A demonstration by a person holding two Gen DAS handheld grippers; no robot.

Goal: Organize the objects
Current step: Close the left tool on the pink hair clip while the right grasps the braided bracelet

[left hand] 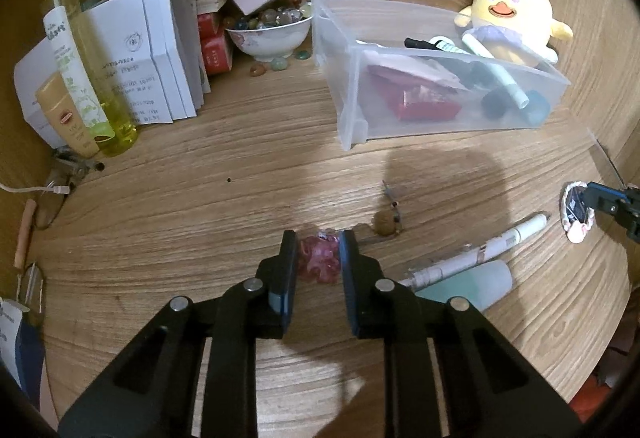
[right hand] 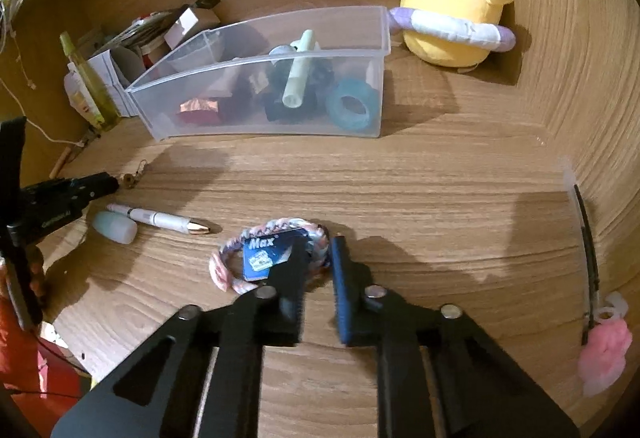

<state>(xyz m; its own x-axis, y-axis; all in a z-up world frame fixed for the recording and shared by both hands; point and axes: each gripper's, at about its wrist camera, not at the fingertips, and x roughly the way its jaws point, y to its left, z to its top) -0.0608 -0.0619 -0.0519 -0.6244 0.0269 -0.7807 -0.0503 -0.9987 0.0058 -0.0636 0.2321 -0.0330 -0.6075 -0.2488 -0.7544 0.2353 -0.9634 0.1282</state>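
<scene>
Pink trinket clamped in L gripper; R gripper low, parted over braided band

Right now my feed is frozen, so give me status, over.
Left gripper shut on pink trinket. Right gripper closing around braided band. Clear bin ahead, path unobstructed.

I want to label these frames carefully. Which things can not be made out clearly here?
- Pink trinket, left wrist view: the left gripper covers its sides, so its shape is unclear.
- Blue card, right wrist view: the right gripper hides one corner.
- Items in the clear bin, both views: frosted walls blur them.
- Pink fluffy thing: blurred near the edge.
</scene>
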